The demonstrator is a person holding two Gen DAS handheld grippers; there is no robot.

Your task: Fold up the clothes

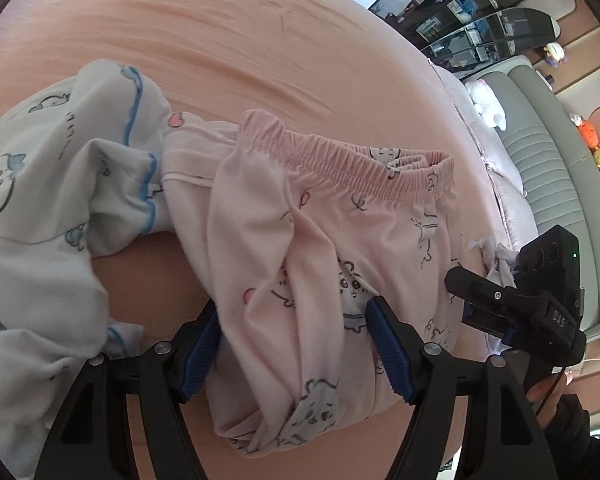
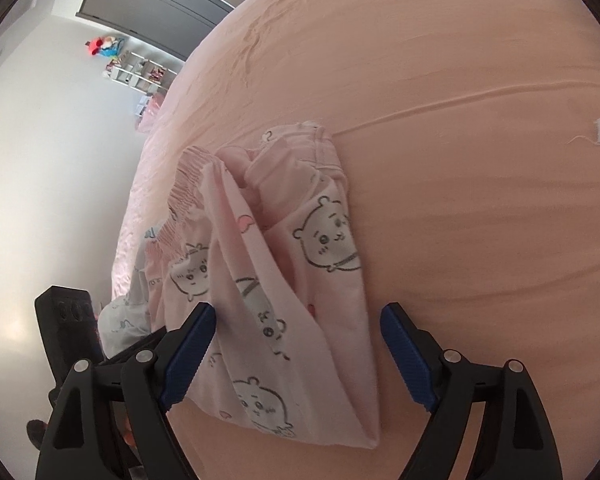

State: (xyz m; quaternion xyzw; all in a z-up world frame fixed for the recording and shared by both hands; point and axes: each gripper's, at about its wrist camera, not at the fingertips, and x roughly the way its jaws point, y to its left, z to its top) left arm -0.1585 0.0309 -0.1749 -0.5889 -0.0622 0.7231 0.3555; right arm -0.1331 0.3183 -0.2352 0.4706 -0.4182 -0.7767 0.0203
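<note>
While the pale pink cotton pyjama trousers printed with cartoon animals (image 1: 324, 248) lie bunched on the peach-coloured bed sheet (image 1: 228, 40), I judge the step in hand to be taking hold of the garment to spread it flat before any fold. To do this well, I would bring each set of tongs onto a single outer edge, not a wad of layers, one near the gathered elastic waistband (image 1: 340, 156) and one at the lower end, then draw the cloth taut and level so the legs lie one over the other. A white pyjama garment with blue piping (image 1: 60, 168) touches the trousers on the left wrist view's left side and should be kept out of the grasp.

Left tongs (image 1: 296, 348): jaws stand apart, straddling a thick roll of the pink cloth; the blue ribbed pads (image 1: 388, 352) lie against or just beside the fabric, and I see no pinch.

Right tongs (image 2: 300, 352): jaws stand wide apart, the trousers' folded edge between them; the left pad sits just beside the cloth, the right pad is clear of it over bare sheet. Nothing is clamped.
</note>
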